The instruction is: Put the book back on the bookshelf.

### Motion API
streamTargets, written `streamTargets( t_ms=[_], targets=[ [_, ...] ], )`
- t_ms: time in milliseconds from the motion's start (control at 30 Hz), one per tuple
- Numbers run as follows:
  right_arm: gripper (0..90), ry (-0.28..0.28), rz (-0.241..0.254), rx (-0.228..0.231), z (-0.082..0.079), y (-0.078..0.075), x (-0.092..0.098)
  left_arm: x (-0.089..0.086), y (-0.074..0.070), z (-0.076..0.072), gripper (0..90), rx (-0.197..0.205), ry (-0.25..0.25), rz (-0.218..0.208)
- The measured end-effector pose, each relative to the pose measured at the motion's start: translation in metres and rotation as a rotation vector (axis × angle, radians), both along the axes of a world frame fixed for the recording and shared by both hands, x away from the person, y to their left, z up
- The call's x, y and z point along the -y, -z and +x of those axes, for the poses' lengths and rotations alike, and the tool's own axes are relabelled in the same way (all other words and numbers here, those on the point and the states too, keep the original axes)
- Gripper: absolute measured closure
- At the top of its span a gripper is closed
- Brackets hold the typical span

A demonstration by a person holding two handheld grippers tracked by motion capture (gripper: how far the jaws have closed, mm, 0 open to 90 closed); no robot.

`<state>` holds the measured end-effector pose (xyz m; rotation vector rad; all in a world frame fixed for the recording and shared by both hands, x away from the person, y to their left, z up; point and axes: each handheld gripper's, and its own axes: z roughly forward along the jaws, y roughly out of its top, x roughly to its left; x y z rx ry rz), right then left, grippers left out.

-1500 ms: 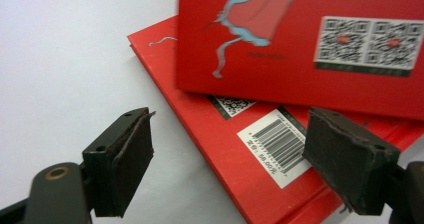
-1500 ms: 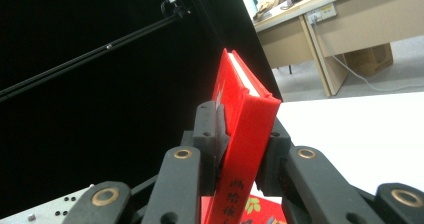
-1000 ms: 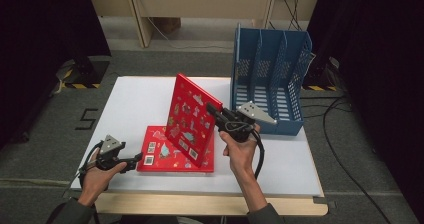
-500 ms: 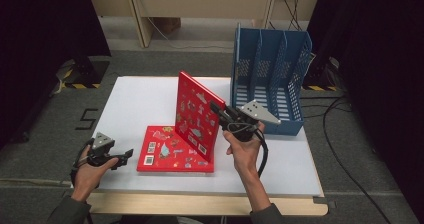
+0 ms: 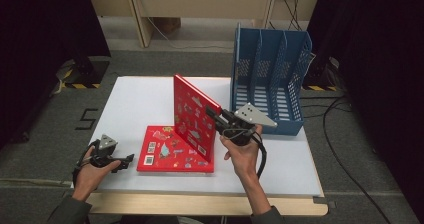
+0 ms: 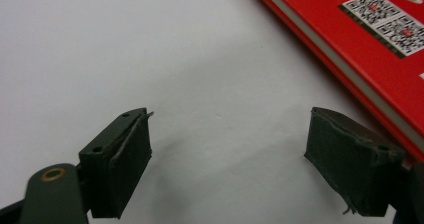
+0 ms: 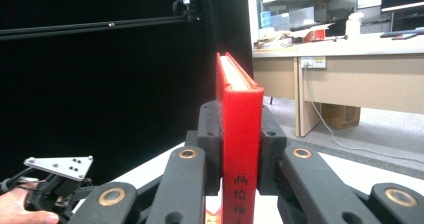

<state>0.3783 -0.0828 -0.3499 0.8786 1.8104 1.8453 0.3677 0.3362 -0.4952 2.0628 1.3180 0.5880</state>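
Left gripper (image 5: 131,158) drawn back from flat book (image 5: 175,156), jaws apart, right gripper (image 5: 214,115) clamping upright red book (image 5: 192,116)

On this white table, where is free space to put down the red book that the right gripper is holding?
Bare patches: the far left of the table, behind the flat red book; the near right, between the right gripper and the table edge. Crowded: the middle, where the upright red book stands by the flat one, and the far right, with the blue file rack.
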Motion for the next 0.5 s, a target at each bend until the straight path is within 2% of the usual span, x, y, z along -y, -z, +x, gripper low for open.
streamTargets(
  t_ms=[100,233,500],
  targets=[
    [76.4,0.0,-0.026,-0.011,0.0,0.003,-0.003,-0.002,0.001,0.001,15.2,-0.011,-0.004,-0.018],
    [76.1,-0.006,-0.025,-0.028,0.002,0.008,-0.006,-0.005,0.002,0.003,14.7,-0.023,-0.006,-0.038],
    [74.7,-0.013,-0.059,-0.04,0.004,0.018,-0.017,-0.003,0.001,0.001,15.5,-0.015,-0.006,-0.025]
  ],
)
